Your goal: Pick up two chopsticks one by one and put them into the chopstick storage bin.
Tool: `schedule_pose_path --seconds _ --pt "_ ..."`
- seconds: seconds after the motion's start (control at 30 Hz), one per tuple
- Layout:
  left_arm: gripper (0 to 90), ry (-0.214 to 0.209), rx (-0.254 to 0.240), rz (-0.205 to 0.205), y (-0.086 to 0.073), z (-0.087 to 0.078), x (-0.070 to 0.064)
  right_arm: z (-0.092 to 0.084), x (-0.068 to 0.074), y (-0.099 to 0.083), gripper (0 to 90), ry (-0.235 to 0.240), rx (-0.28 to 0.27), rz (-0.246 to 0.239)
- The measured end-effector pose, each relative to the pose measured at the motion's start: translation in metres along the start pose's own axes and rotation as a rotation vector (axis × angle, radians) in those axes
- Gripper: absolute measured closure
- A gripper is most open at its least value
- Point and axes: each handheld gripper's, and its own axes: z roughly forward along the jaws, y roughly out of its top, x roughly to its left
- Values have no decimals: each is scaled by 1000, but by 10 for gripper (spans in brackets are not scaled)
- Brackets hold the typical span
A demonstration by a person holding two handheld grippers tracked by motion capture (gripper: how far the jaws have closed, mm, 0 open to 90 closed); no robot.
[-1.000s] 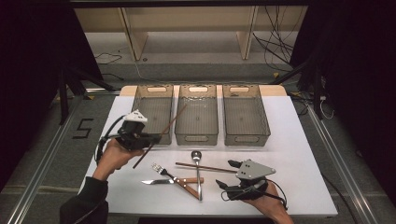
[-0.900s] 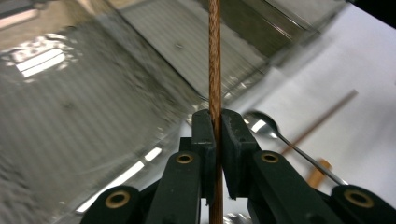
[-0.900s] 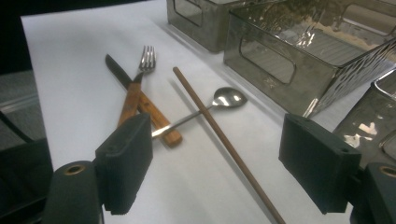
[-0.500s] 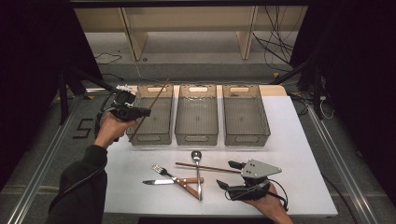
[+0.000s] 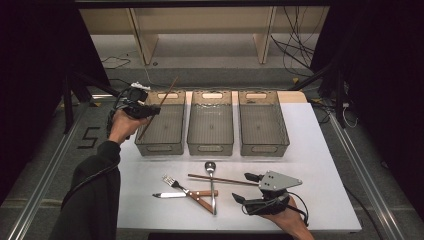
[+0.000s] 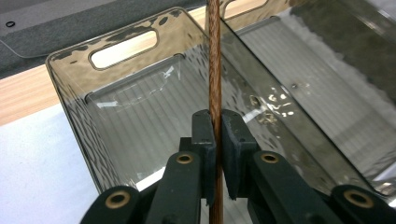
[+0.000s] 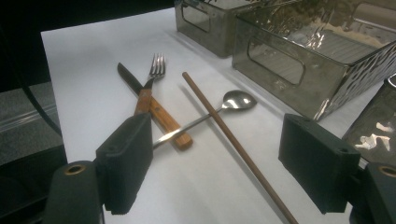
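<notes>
Currently, I had the left gripper [image 5: 150,110] clenched on a wooden chopstick [image 5: 161,103], its jaws pressing the stick from both sides as the left gripper view confirmed [image 6: 215,74]. The chopstick hung tilted over the left bin [image 5: 161,146], its upper end rising beyond the far rim and its lower end reaching down toward the bin floor. I judged the step in hand to be sorting: one stick carried to the bin, not yet dropped.

The right gripper [image 5: 246,188] rested at the near right of the counter [image 5: 320,150], jaws released and standing wide with nothing between them. Just ahead of it lay the second chopstick [image 7: 229,135], crossing the spoon [image 7: 233,100], with the fork [image 7: 154,70] and the knife [image 7: 133,84] to the left of those.

The next move, as I judged it, called for lowering the held stick until it lay more level inside the left bin, then releasing. Otherwise the long stick could catch on the rim or tip out. The middle bin [image 5: 210,145] and right bin [image 5: 263,145] held nothing I could make out.
</notes>
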Motion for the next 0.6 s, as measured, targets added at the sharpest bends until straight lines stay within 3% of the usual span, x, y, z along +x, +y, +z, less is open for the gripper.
schedule_pose_path --seconds 0.27,0.47,0.53,0.57,0.6 --pt "843 32 26 14 -9 17 3 0 0 -1 273 3 2 -1" --pt "838 49 20 -1 -12 22 4 1 1 -1 273 7 3 -17" --pt "829 54 12 -23 -13 24 4 0 1 -1 275 11 7 -19" --pt "798 48 8 -37 -13 24 5 0 1 0 275 10 10 -22" --pt "642 40 8 -50 -13 24 4 0 1 0 275 8 5 -22"
